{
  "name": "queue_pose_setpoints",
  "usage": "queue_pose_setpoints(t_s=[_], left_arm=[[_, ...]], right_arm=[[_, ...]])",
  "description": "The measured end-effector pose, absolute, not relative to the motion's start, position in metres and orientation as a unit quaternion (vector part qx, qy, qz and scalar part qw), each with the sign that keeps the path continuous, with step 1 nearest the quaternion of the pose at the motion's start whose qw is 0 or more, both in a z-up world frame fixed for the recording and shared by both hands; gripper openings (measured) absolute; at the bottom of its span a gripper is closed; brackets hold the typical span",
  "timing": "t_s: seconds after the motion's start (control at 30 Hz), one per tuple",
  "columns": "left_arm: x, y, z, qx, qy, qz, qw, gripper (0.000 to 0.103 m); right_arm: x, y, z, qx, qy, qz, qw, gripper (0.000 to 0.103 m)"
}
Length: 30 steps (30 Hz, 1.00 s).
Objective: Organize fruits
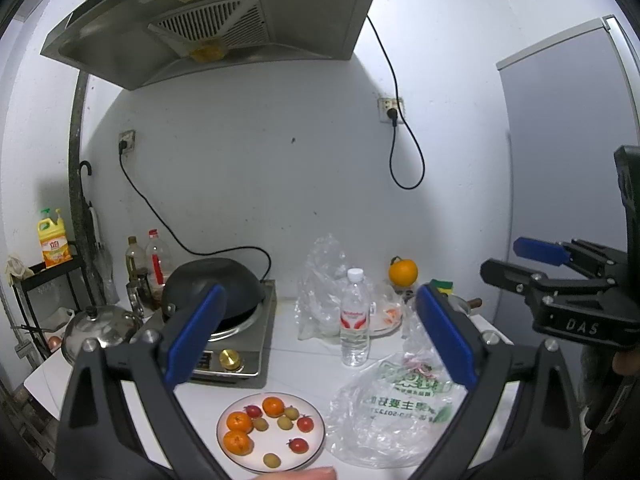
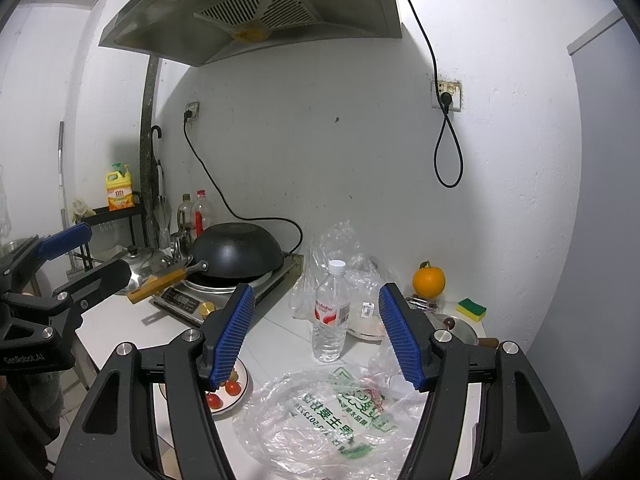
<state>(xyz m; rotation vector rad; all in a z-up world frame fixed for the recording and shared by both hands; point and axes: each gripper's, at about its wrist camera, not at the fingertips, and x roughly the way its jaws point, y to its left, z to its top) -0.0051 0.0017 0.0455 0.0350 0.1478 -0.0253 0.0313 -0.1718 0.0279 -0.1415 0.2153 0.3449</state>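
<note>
White plate point(image 1: 316, 438) of small oranges point(image 1: 239, 421) and tomatoes point(image 1: 305, 424) near left, plastic bag point(image 1: 394, 412) right of it, water bottle point(image 1: 354, 318) beyond, left gripper point(image 1: 320, 330) and right gripper point(image 2: 316, 338) both apart, empty.

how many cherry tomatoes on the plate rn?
3 on the plate, going by the left wrist view: one at the far side beside the top orange, one at the right, one near the front right. Nothing appears to hide more.
</note>
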Motion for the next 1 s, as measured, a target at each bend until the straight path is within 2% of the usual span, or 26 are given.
queue_pose_setpoints(t_s=[1.0], left_arm=[[0.0044, -0.0072, 0.0379, 0.008, 0.079, -0.023, 0.997, 0.097]], right_arm=[[0.028, -0.1693, 0.0237, -0.071, 0.111, 0.169, 0.977, 0.068]])
